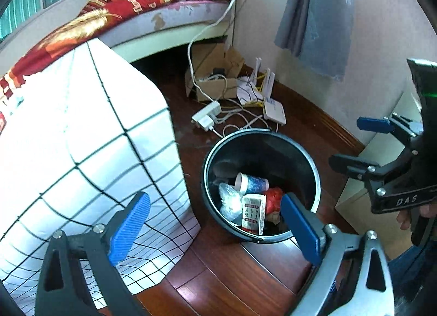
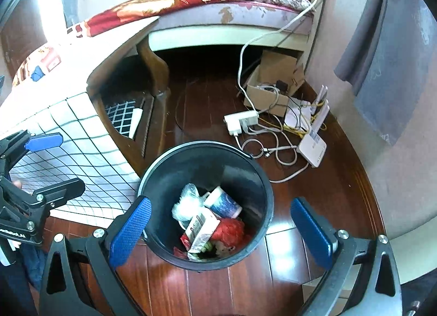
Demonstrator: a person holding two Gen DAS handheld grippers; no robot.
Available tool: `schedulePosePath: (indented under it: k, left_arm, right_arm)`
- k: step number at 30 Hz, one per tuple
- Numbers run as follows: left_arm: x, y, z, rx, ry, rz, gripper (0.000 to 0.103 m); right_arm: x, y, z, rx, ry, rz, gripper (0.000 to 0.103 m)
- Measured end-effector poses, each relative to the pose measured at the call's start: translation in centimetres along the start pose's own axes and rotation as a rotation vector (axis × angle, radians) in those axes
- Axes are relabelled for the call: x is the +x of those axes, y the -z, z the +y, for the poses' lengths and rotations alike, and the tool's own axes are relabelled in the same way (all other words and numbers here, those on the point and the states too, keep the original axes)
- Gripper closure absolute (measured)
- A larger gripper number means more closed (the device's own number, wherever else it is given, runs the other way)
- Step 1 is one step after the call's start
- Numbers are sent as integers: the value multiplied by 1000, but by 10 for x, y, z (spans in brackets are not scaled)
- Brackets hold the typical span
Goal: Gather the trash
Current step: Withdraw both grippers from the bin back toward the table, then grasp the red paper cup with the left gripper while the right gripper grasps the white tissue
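A: We begin at the left claw. Its blue pads are spread wide with nothing between them, so we record it as released. It hangs above the near rim of the trash bin.

B: We confirm the same for the right claw: fingers apart, nothing gripped. It sits directly over the bin, which shows between its two pads in the right wrist view.

A: Bin contents, as we read them: a paper cup lying on its side, a clear plastic bag beside it, a white printed packet leaning upright, and red crumpled wrapping touching the packet.

B: We place the bin on the wooden floor, just beside the tabletop, which is draped in a white checked cloth.

A: Beyond the bin we note a white power strip with tangled cables, a white router and an open cardboard box, all on the floor near the wall.

B: Farther back we see a bed with a red patterned blanket. A grey cloth hangs on the wall at the right.
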State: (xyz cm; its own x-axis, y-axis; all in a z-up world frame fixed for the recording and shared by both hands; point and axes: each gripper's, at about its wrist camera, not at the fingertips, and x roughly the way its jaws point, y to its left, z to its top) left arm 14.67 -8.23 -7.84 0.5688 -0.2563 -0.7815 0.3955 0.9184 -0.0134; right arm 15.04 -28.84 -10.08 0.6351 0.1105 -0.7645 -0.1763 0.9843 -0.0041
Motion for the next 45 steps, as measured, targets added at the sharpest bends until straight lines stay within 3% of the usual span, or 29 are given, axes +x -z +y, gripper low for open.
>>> schedulePosePath:
  k: [12, 25, 37, 45]
  left_arm:
    - [-53, -4, 40, -70, -60, -103, 1]
    - [-102, 11, 149, -225, -257, -187, 0]
    - [-133, 39, 265, -382, -428, -203, 0]
    - [-126, 38, 322, -433, -466, -171, 0]
  right_arm:
    - [-28, -40, 44, -79, -47, -120, 0]
    - [-44, -104, 135, -143, -180, -275, 0]
    - [-19, -152, 232, -232, -226, -239, 0]
    - [16, -195, 278, -236, -242, -198, 0]
